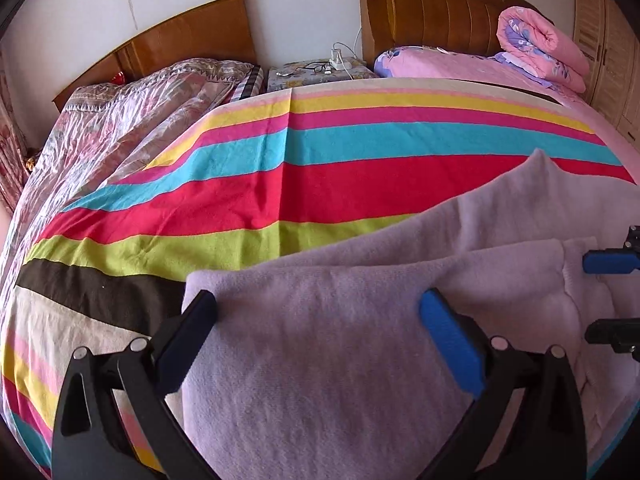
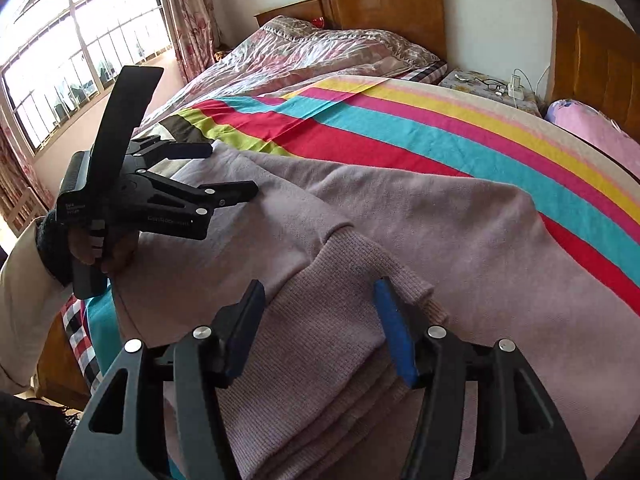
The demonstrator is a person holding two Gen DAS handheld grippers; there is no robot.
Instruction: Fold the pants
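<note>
Pale lilac knit pants point(image 1: 320, 344) lie on the striped bedspread point(image 1: 280, 184), partly folded over themselves. My left gripper point(image 1: 318, 308) is open, jaws wide apart over the pants' folded left end. In the right wrist view the pants point(image 2: 420, 220) spread across the bed, with ribbed cuffs point(image 2: 340, 300) lying between my open right gripper's point(image 2: 320, 296) jaws. The left gripper point(image 2: 232, 172) shows there at the pants' left end, open, held by a hand. The right gripper's fingers point(image 1: 612, 262) show at the right edge of the left wrist view.
A second bed with a crinkled floral quilt point(image 1: 132, 120) lies to the left. A nightstand point(image 1: 320, 72) with glasses and a charger stands between two wooden headboards. A rolled pink quilt point(image 1: 544, 48) sits at the back right. A window point(image 2: 72, 60) is at left.
</note>
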